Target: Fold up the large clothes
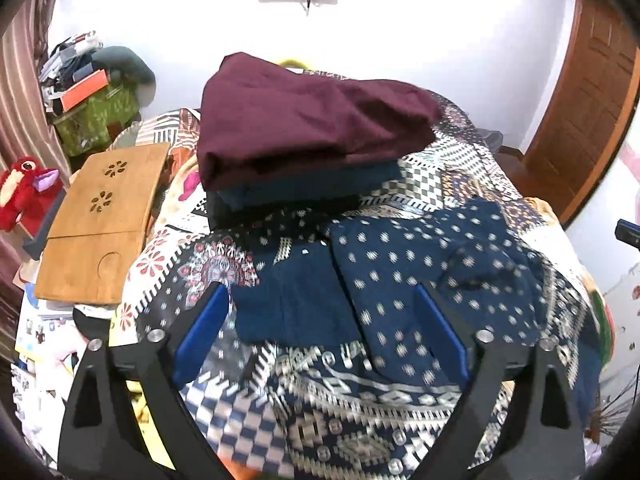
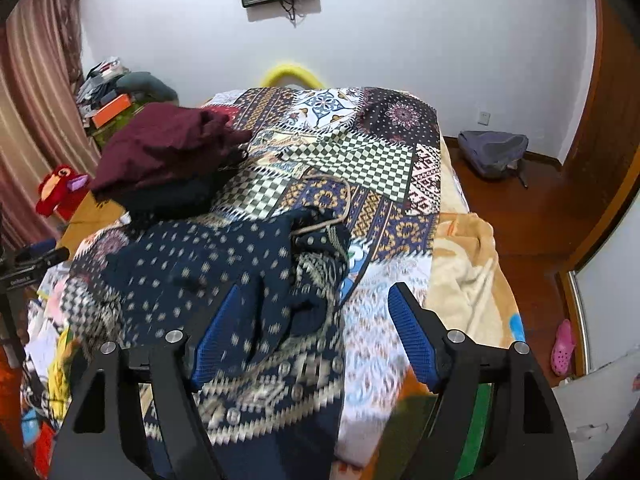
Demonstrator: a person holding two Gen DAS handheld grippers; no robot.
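Note:
A navy garment with pale dots and a patterned border (image 1: pixel 400 280) lies spread on the bed, partly folded, and shows again in the right wrist view (image 2: pixel 208 276). My left gripper (image 1: pixel 324 320) hovers above its near part, jaws wide apart, nothing between the blue pads (image 1: pixel 200 332). My right gripper (image 2: pixel 312 328) hangs over the garment's right edge, also open and holding nothing. Behind the garment sits a stack of folded clothes, a maroon piece (image 1: pixel 304 120) on top of dark ones; the maroon piece (image 2: pixel 160 144) shows at left in the right wrist view.
A patchwork bedspread (image 2: pixel 352 152) covers the bed. A wooden lap tray (image 1: pixel 100 224) and a red plush toy (image 1: pixel 24 188) lie at the left. A cream blanket (image 2: pixel 464 272) hangs off the right side. A grey backpack (image 2: pixel 492 152) sits on the floor.

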